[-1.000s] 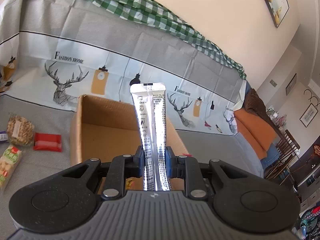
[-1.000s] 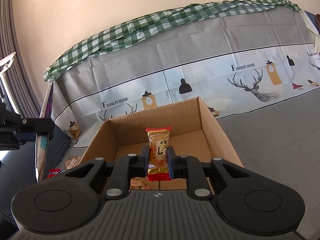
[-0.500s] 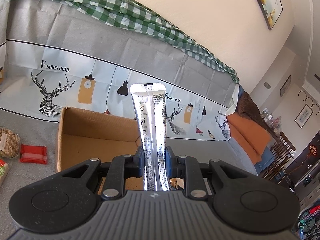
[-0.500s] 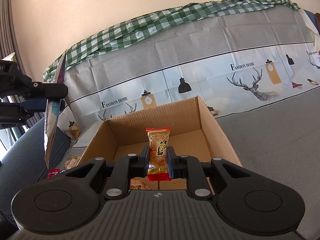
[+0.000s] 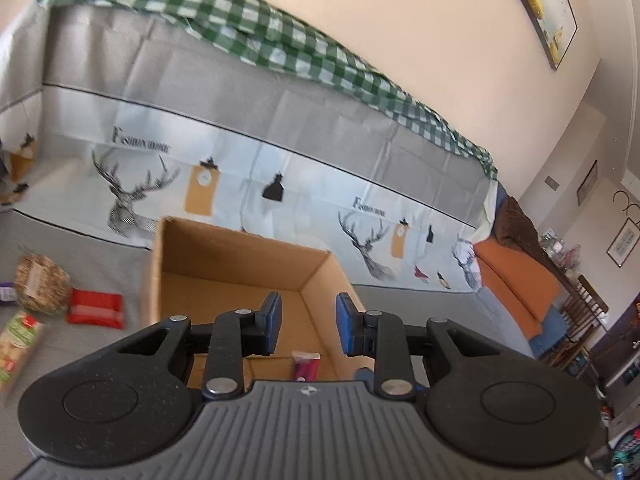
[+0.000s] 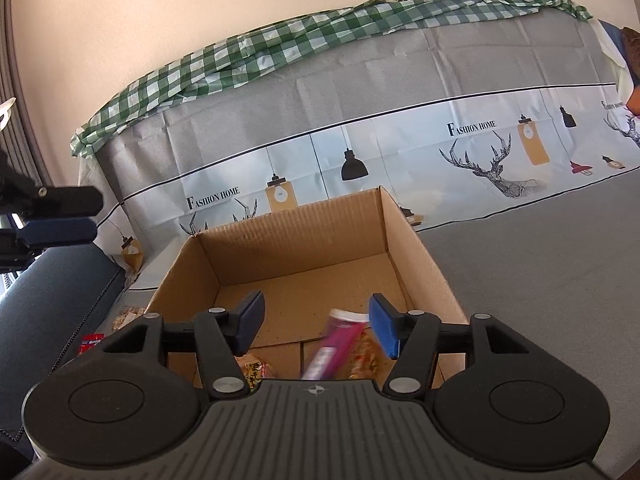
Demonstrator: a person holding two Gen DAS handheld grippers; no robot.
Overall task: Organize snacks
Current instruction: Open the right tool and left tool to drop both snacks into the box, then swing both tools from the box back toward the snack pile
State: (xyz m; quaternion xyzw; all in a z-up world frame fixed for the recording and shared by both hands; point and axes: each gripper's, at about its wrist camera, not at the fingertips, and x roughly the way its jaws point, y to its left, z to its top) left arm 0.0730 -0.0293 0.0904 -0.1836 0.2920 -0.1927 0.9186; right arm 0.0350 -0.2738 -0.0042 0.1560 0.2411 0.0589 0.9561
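Both claws hang over the near end of the cardboard box (image 6: 304,248), and both are letting go. The right gripper (image 6: 316,326) has its blue pads parting, with nothing pressed between them. Just below and between its fingers a pink stick packet (image 6: 336,344) shows as a tilted blur, apparently dropping onto the box floor. Beside it, under the right-hand finger, lies a yellow wrapped snack (image 6: 366,356), and under the left-hand finger another wrapped snack (image 6: 252,370). The left gripper (image 5: 308,326) is likewise spreading its jaws, and no thing is caught in them; below it a small pink packet end (image 5: 306,362) sits at the box's near edge.

The step in hand looks like the release, and doing it well means little more than patience. Each claw should stay over the box interior until the pads are well clear, so a wrapper that clings to the rubber cannot be dragged out over the wall. The right claw is the wider of the two. The left should open further before it lifts away.

Further out, to the left of the left claw and outside the box, snacks wait on the grey cover (image 5: 100,248). These are a red packet (image 5: 94,308), a round oat-coloured bundle (image 5: 40,282) beside it, and a green-labelled bag (image 5: 18,344) nearest the camera. Any of these would be a sensible next pick. Beyond the box rises the draped backrest with its deer print (image 6: 490,164).
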